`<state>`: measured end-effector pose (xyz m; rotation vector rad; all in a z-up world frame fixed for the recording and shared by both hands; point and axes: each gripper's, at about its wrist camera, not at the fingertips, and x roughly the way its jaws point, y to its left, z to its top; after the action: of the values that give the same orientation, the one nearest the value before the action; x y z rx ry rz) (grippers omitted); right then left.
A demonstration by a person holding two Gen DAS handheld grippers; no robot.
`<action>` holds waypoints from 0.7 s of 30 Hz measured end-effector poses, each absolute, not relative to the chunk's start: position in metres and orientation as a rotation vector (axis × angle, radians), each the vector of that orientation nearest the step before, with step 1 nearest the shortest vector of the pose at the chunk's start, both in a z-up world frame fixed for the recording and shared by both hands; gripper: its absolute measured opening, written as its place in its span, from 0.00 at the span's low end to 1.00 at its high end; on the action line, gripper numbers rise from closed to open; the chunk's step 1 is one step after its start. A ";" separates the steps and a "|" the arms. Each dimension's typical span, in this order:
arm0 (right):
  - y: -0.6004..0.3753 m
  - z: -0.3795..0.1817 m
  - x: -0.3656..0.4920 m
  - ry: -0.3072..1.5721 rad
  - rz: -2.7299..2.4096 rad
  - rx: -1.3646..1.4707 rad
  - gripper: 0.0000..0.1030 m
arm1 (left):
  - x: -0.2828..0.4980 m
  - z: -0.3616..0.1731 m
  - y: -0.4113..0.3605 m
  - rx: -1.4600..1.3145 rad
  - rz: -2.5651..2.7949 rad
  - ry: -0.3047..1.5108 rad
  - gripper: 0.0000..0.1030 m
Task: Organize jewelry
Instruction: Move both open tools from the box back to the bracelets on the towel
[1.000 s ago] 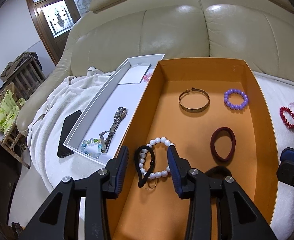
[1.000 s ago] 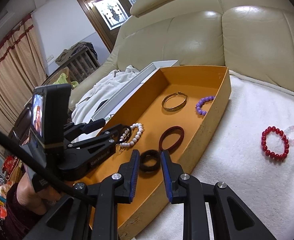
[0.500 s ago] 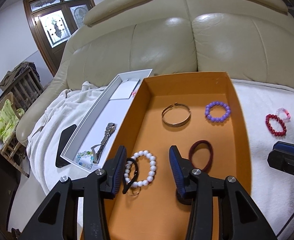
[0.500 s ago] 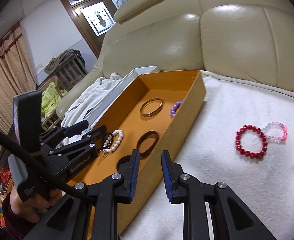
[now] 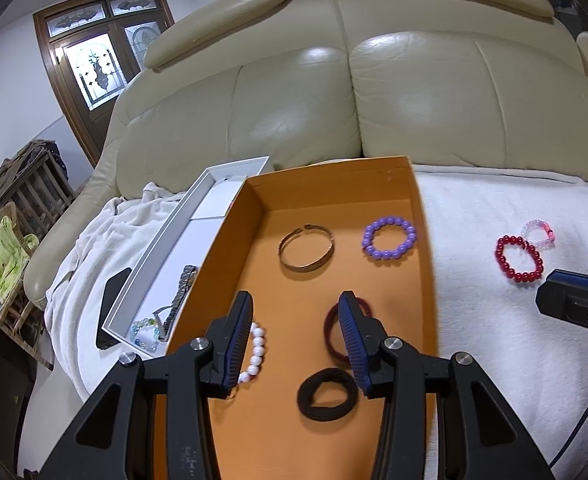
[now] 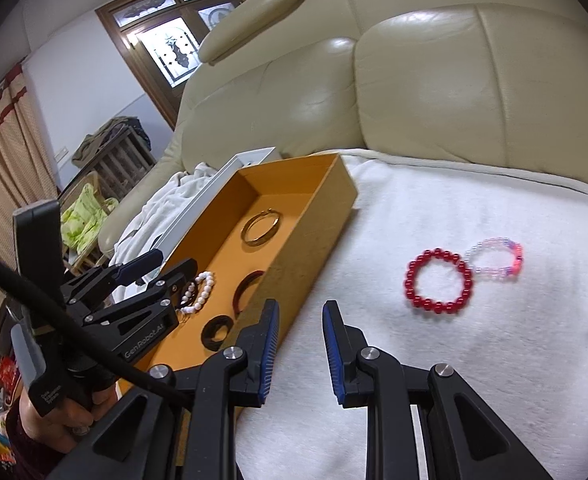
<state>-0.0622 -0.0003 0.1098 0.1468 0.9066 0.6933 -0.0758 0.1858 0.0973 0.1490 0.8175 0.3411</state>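
Sofa blanket (image 6: 473, 360) under red bracelet (image 6: 437, 280)

White bead bracelet (image 5: 256, 350): partly hidden behind left gripper (image 5: 295, 320) finger; whatever dark loop sits w/ it can't be made out. Dark red hair tie (image 5: 335, 330) half covered by the other finger. Watch (image 5: 180, 300) & small glass-bead bracelet (image 5: 145, 330) in white tray (image 5: 162, 236): cut off by orange box (image 5: 425, 248) wall. Purple bracelet hidden in right wrist view. Phone (image 5: 112, 300) mostly under tray.
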 end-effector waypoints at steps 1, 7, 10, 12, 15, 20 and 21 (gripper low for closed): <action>-0.003 0.110 -0.062 0.906 0.689 0.150 0.24 | -0.075 0.098 0.184 0.150 0.339 0.817 0.44; -0.018 0.112 -0.062 0.900 0.667 0.159 0.24 | -0.071 0.098 0.169 0.162 0.323 0.817 0.44; -0.026 0.112 -0.062 0.899 0.657 0.162 0.24 | -0.068 0.099 0.161 0.167 0.313 0.816 0.44; -0.031 0.112 -0.061 0.898 0.648 0.165 0.24 | -0.065 0.099 0.155 0.167 0.304 0.816 0.44; -0.044 0.111 -0.058 0.899 0.626 0.177 0.24 | -0.063 0.101 0.143 0.163 0.276 0.805 0.44; -0.075 0.105 -0.043 0.901 0.532 0.191 0.24 | -0.058 0.102 0.116 0.173 0.196 0.786 0.44; -0.083 0.103 -0.039 0.902 0.504 0.195 0.24 | -0.056 0.101 0.109 0.176 0.176 0.786 0.44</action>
<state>-0.0390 -0.0831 0.1029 0.1951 0.9016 0.5038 -0.0561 0.1093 0.1010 0.1755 0.7861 0.1765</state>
